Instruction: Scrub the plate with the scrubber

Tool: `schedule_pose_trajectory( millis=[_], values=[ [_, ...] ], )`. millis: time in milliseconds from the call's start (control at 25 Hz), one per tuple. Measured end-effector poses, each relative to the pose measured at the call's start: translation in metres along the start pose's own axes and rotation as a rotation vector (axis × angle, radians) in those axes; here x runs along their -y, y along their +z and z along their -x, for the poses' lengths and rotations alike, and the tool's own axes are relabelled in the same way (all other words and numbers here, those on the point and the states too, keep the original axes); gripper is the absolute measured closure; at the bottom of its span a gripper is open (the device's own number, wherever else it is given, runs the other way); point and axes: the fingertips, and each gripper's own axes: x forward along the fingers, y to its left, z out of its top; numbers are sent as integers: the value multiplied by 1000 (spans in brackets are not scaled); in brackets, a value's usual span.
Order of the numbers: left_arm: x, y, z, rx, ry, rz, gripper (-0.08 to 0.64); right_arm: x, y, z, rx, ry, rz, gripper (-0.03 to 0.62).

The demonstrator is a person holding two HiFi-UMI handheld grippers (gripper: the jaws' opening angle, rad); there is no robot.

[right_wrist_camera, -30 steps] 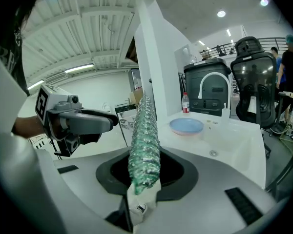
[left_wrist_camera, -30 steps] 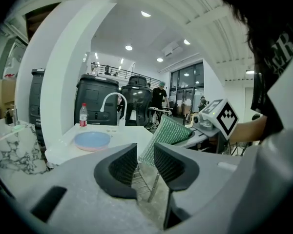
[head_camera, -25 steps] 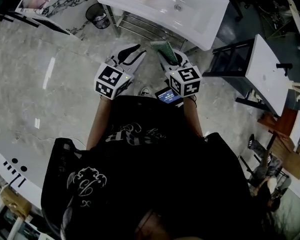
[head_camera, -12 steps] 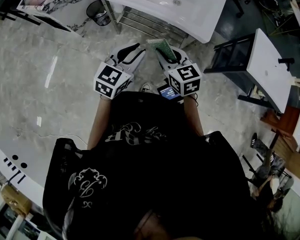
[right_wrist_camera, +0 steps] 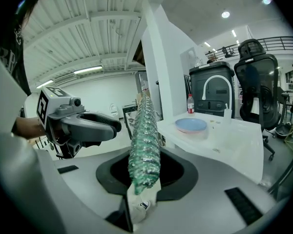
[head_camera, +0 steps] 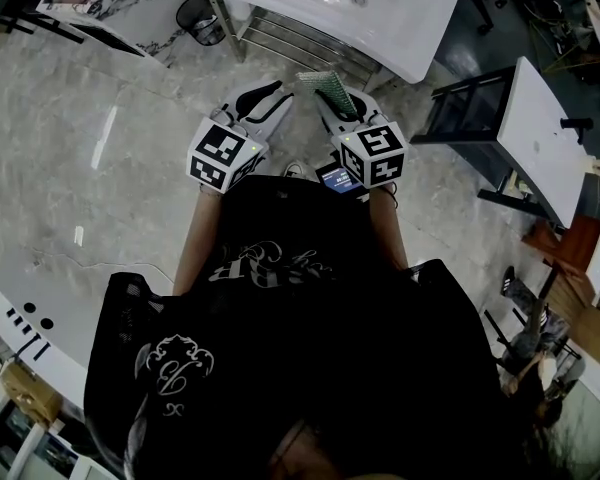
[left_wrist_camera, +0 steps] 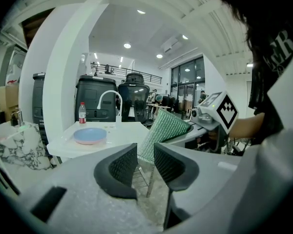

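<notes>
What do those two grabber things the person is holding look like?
Both the left gripper and the right gripper have smooth pale grey bodies and black textured jaw pads. Each carries a white cube with black square markers. A small lit screen sits by the right one. The person wears a black short-sleeved shirt with pale print.

White washbasin unit (head_camera: pixel 410 18), curved tap (left_wrist_camera: pixel 109 92), red-capped bottle (left_wrist_camera: pixel 82 114), black waste bin (head_camera: pixel 195 13), office chair (right_wrist_camera: pixel 256 77), marble floor (head_camera: pixel 70 148).
</notes>
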Motion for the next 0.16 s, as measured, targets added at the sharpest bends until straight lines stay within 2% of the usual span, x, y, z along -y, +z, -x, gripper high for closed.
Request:
schedule_pose_trajectory(
  millis=[160],
  values=[
    [-10,5,-1,9,8,-3,459,9,9,-3,14,-15,7,506]
  ],
)
